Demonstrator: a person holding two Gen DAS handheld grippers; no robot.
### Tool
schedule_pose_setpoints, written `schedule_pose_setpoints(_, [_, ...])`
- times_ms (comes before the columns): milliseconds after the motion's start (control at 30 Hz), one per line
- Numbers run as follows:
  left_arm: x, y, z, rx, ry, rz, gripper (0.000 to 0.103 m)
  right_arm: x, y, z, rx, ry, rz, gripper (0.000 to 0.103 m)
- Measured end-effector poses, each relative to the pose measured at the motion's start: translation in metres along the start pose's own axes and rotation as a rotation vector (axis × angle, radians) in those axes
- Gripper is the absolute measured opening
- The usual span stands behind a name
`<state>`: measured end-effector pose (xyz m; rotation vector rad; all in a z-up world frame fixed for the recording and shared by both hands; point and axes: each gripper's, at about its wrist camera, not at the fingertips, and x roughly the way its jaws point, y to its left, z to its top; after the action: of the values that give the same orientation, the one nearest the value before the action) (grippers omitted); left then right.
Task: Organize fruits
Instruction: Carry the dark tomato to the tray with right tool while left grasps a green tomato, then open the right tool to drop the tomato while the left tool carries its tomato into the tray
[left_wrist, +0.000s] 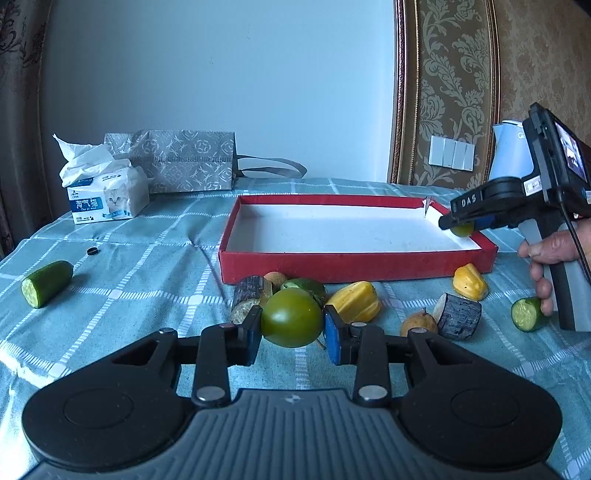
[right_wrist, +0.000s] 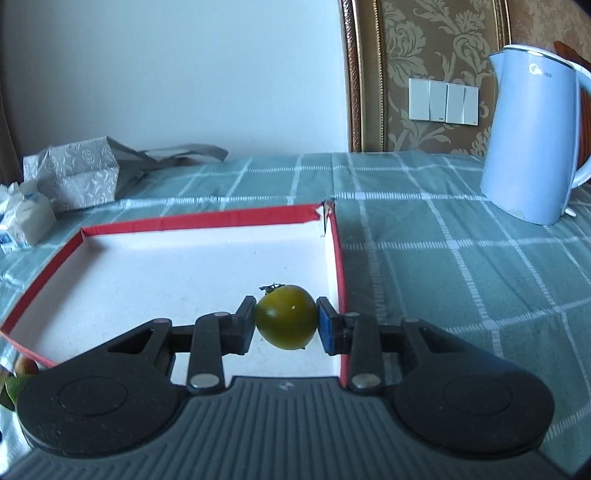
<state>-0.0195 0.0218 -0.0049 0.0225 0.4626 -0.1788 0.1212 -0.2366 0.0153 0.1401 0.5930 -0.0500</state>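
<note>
My left gripper (left_wrist: 291, 326) is shut on a green tomato (left_wrist: 291, 317), held above the tablecloth just in front of the red box (left_wrist: 354, 266). My right gripper (right_wrist: 286, 325) is shut on a second green tomato (right_wrist: 286, 317) over the white inside of the red box (right_wrist: 207, 218), near its right wall. In the left wrist view the right gripper (left_wrist: 458, 221) hangs over the box's right end with its tomato (left_wrist: 462, 229). Loose pieces lie in front of the box: two yellow fruits (left_wrist: 356, 301) (left_wrist: 470, 282), dark-skinned chunks (left_wrist: 458, 315) (left_wrist: 248, 295), a small brown fruit (left_wrist: 416, 323).
A cucumber half (left_wrist: 46, 282) lies at the far left, another (left_wrist: 527, 314) by the right hand. A tissue pack (left_wrist: 105, 195) and grey bag (left_wrist: 184, 162) stand at the back left. A blue kettle (right_wrist: 532, 136) stands at the back right. A small black ring (left_wrist: 92, 251) lies on the cloth.
</note>
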Motion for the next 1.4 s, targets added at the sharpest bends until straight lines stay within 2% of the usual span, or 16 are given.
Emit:
schedule_pose_setpoints(33, [0.000, 0.001, 0.000, -0.003, 0.000, 0.000, 0.033, -0.002, -0.001, 0.001, 0.002, -0.012, -0.012, 0.047])
schedule_pose_setpoints(67, [0.000, 0.001, 0.000, -0.005, 0.002, 0.003, 0.033, -0.003, -0.002, 0.002, 0.007, -0.013, -0.004, 0.052])
schedule_pose_setpoints(200, [0.001, 0.001, 0.000, -0.006, 0.007, 0.022, 0.033, -0.013, 0.000, 0.001, 0.010, -0.037, -0.002, 0.053])
schedule_pose_setpoints(333, [0.003, 0.002, 0.000, -0.012, 0.021, 0.050, 0.033, -0.044, 0.001, -0.007, 0.030, -0.099, 0.051, 0.053])
schedule_pose_setpoints(467, [0.003, 0.002, 0.000, -0.014, 0.022, 0.075, 0.033, -0.092, 0.004, -0.035, 0.028, -0.204, 0.107, 0.075])
schedule_pose_setpoints(533, [0.002, 0.001, 0.000, -0.005, 0.021, 0.088, 0.033, -0.117, 0.004, -0.056, -0.004, -0.279, 0.121, 0.075])
schedule_pose_setpoints(667, [-0.004, -0.002, 0.009, -0.006, -0.004, 0.105, 0.034, -0.150, 0.001, -0.085, -0.035, -0.355, 0.158, 0.075])
schedule_pose_setpoints(833, [-0.010, -0.008, 0.043, 0.019, -0.081, 0.130, 0.033, -0.150, -0.001, -0.094, -0.025, -0.356, 0.202, 0.075])
schedule_pose_setpoints(967, [0.009, -0.008, 0.072, 0.003, -0.103, 0.136, 0.033, -0.147, -0.006, -0.095, -0.010, -0.354, 0.193, 0.075])
schedule_pose_setpoints(1033, [0.028, -0.008, 0.082, 0.000, -0.070, 0.111, 0.034, -0.146, -0.013, -0.094, 0.019, -0.354, 0.179, 0.075])
schedule_pose_setpoints(1167, [0.063, -0.018, 0.090, 0.033, -0.033, 0.139, 0.034, -0.144, -0.028, -0.094, 0.101, -0.343, 0.175, 0.075])
schedule_pose_setpoints(1400, [0.106, -0.031, 0.091, 0.087, 0.037, 0.125, 0.036, -0.145, -0.032, -0.094, 0.118, -0.353, 0.173, 0.075])
